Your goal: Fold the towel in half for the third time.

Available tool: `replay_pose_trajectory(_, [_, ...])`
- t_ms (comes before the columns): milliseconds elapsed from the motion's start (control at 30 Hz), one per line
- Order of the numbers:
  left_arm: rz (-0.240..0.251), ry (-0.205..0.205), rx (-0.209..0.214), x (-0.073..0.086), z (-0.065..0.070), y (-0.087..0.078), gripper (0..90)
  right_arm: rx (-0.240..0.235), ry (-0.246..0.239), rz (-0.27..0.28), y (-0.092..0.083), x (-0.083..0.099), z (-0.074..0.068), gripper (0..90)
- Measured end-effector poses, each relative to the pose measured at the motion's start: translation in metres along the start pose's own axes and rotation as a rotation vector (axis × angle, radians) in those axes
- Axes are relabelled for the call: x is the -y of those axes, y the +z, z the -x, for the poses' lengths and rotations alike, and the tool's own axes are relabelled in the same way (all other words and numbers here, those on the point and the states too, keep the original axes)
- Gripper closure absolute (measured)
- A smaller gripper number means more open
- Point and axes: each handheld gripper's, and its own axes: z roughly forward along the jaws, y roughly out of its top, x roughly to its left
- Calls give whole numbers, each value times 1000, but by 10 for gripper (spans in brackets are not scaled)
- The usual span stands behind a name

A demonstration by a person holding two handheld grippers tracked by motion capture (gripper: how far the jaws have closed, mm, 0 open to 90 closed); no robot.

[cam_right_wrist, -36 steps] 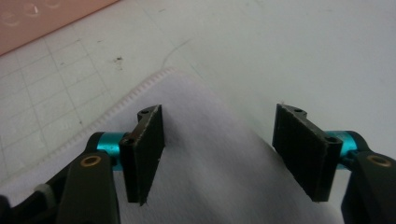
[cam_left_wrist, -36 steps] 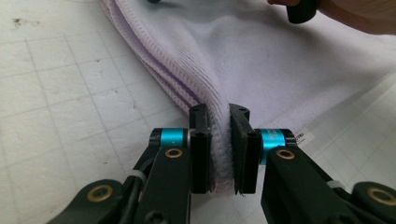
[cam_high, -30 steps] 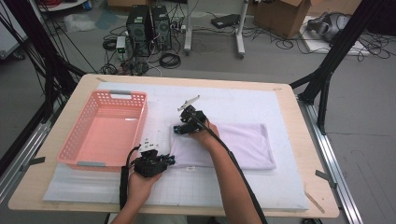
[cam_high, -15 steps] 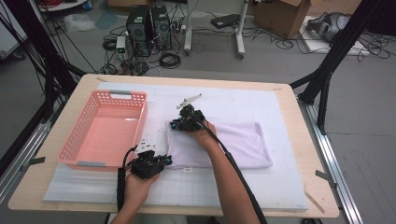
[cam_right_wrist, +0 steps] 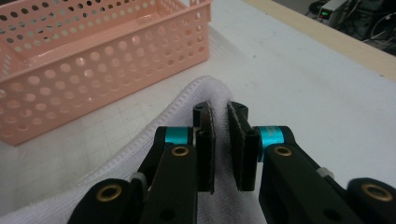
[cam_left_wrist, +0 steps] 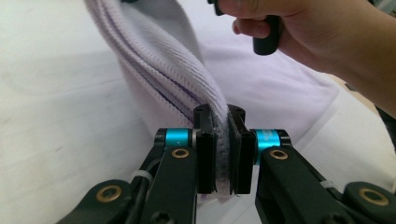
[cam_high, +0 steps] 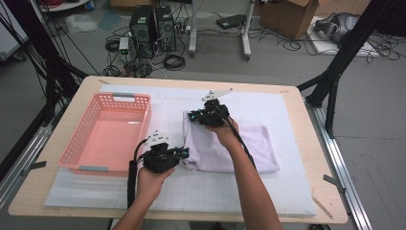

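Note:
A pale lavender towel (cam_high: 249,143) lies folded on the white mat, its left edge lifted. My left gripper (cam_high: 184,153) is shut on the towel's near left corner; in the left gripper view the pads (cam_left_wrist: 223,140) pinch the folded layers of the towel (cam_left_wrist: 163,70). My right gripper (cam_high: 191,116) holds the far left corner. Its jaws have just been closing, and in the right gripper view they (cam_right_wrist: 219,135) stand shut on the towel's edge (cam_right_wrist: 187,98). The person's right hand (cam_left_wrist: 299,32) grips its handle beyond the cloth.
A pink perforated basket (cam_high: 123,97) stands at the left of the mat, close to the towel; its wall (cam_right_wrist: 93,70) is just beyond the right gripper. The wooden table edge (cam_high: 313,143) runs along the right. Cables and computer cases lie on the floor behind.
Both grippers have risen with the towel's left corners, so that edge now hangs off the mat. The right gripper has also shifted a little toward the far side.

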Motion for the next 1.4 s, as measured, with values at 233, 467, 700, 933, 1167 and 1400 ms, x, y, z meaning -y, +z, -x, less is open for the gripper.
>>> replay_pose_trajectory(233, [-19, 25, 34, -12, 14, 20, 834, 32, 17, 7, -26, 7, 12, 817])
replay_pose_trajectory(467, [-31, 39, 69, -19, 28, 37, 834, 56, 28, 21, -47, 15, 21, 817])
replay_pose_trajectory(700, [-47, 44, 104, -23, 42, 57, 834, 85, 51, 20, -69, 28, 32, 817])
replay_pose_trajectory(933, [-55, 36, 134, -23, 54, 82, 833, 137, 72, 12, -92, 49, 45, 817])
replay_pose_trajectory(1167, [-69, 33, 155, -26, 69, 108, 832, 189, 87, 19, -112, 67, 56, 817])
replay_pose_trajectory(1400, [-74, 24, 161, -29, 83, 129, 828, 235, 70, -4, -124, 76, 65, 816])
